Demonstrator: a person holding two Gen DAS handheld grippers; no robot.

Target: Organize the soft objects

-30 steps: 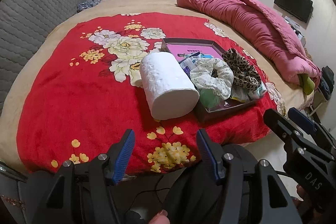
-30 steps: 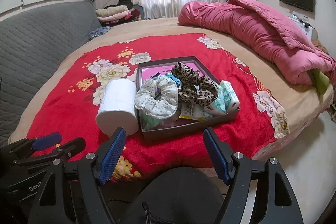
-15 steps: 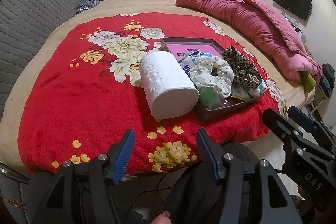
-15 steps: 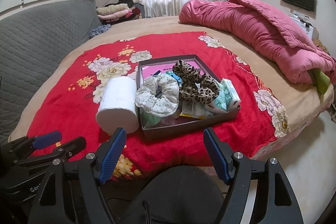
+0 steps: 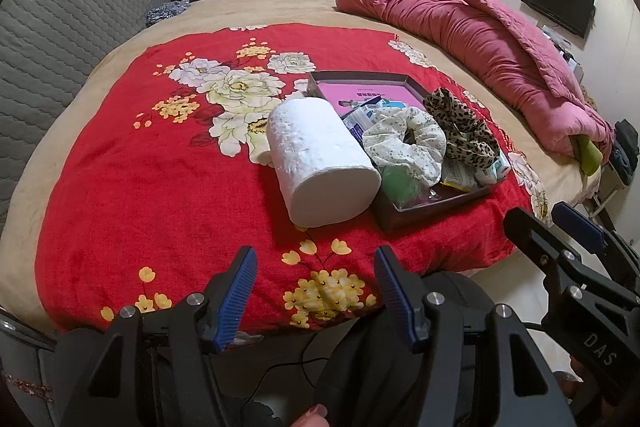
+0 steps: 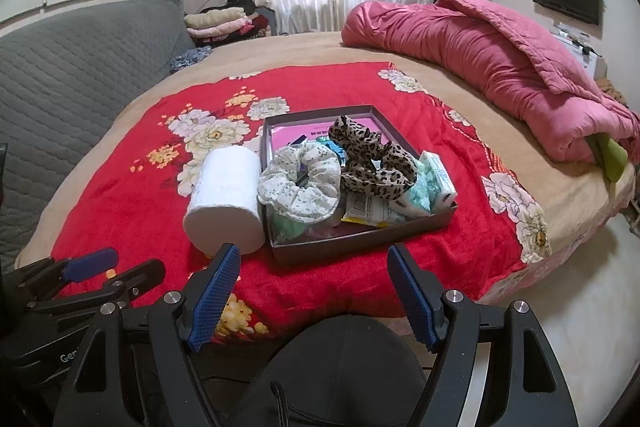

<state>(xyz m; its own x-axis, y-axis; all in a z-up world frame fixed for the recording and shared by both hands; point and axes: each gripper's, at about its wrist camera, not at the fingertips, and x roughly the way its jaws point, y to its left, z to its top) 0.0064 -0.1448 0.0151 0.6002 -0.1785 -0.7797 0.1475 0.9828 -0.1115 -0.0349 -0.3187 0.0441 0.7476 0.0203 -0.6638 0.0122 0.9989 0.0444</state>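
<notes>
The green soft thing [image 6: 289,227] at the near corner of the dark box [image 6: 360,239] was mostly buried under the pale floral scrunchie [image 6: 300,187], so what it was couldn't be made out, and the packets [image 6: 424,187] under the leopard scrunchie [image 6: 372,163] were half covered too. A white paper roll [image 5: 320,163] was seen lying on its side, touching the box's left wall, all on the red flowered blanket [image 5: 140,187]. Left gripper [image 5: 314,291] and right gripper [image 6: 314,291] were both held wide apart with nothing in them, well short of the roll and box.
</notes>
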